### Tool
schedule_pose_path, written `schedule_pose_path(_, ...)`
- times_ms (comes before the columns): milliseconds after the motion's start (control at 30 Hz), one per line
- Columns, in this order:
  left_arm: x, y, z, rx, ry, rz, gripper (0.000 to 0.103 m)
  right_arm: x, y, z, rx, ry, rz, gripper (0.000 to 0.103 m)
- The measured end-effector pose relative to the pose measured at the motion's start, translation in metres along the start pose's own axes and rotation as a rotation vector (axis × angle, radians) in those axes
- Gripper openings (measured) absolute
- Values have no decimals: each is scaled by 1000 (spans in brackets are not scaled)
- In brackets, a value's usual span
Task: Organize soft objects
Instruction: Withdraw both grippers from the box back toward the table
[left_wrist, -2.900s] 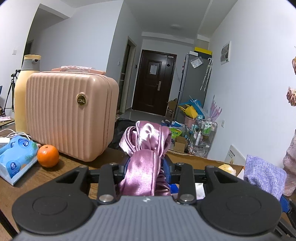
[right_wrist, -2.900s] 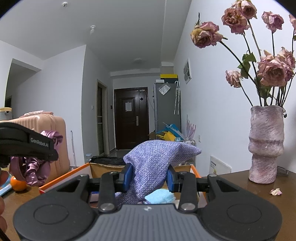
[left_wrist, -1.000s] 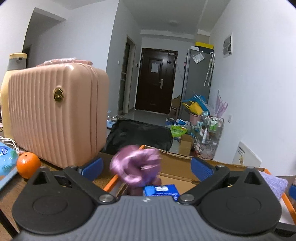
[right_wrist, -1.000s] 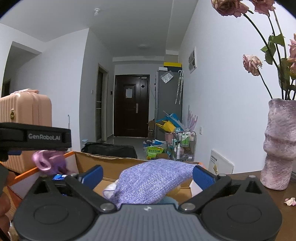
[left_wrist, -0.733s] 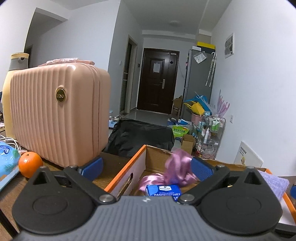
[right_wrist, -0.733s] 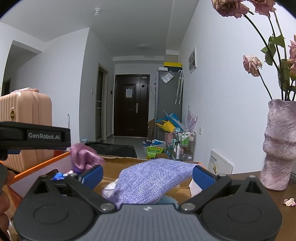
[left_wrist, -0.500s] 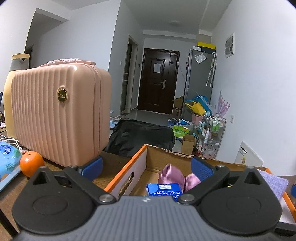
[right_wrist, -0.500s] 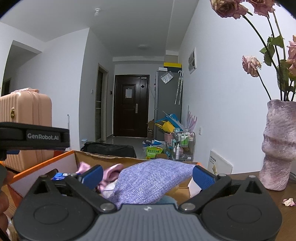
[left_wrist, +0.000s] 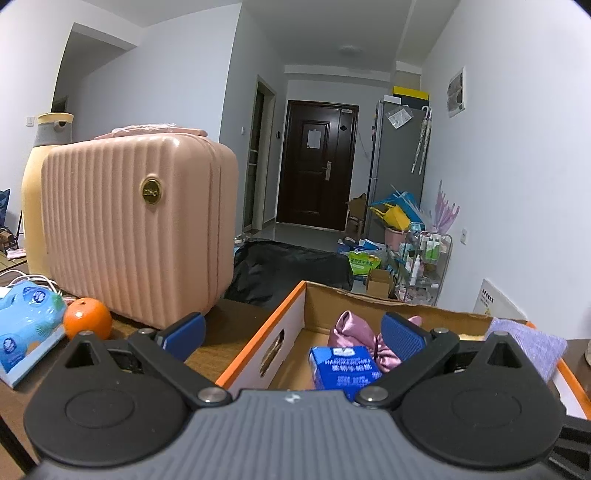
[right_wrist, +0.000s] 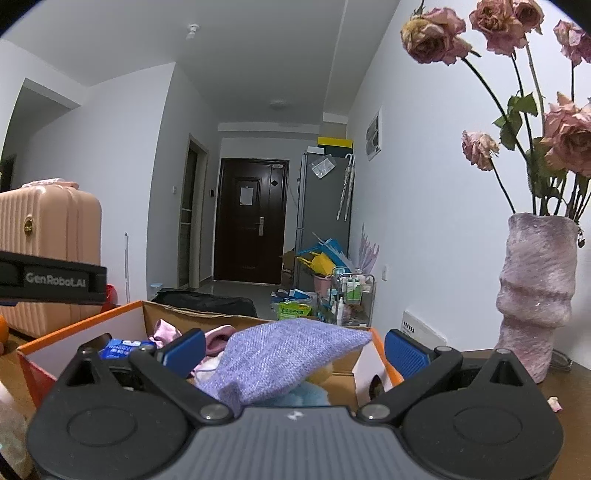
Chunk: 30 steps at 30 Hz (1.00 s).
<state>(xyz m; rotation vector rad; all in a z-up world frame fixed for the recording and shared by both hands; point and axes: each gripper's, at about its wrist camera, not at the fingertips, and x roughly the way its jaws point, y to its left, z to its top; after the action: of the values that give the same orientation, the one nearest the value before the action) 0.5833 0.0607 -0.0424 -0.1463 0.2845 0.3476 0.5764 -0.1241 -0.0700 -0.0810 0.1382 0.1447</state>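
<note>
An orange-rimmed cardboard box (left_wrist: 280, 317) stands on the wooden table. In it lie a pink satin cloth (left_wrist: 354, 332) and a blue handkerchief pack (left_wrist: 343, 365). My left gripper (left_wrist: 293, 334) is open and empty above the box's left wall. In the right wrist view the purple knitted cloth (right_wrist: 280, 350) lies in the box (right_wrist: 85, 328) over other soft things. My right gripper (right_wrist: 293, 349) is open around it, not gripping. The pink cloth (right_wrist: 166, 328) shows further left.
A pink suitcase (left_wrist: 136, 229) stands left of the box, with an orange (left_wrist: 86, 319) and a blue tissue pack (left_wrist: 26, 321) beside it. A purple vase (right_wrist: 535, 291) of dried roses stands to the right on the table. The left gripper's body (right_wrist: 51, 277) shows at left.
Both grippers opened and let go: the pink satin cloth dropped from the left gripper into the box, and the purple cloth now rests in the box. The left gripper has drawn back a little.
</note>
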Motion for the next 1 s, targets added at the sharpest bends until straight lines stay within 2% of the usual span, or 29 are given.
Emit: schedule_pose_path(1000, -101, 51, -23, 32, -10, -6, 103, -102, 16, -12, -33, -27, -7, 103)
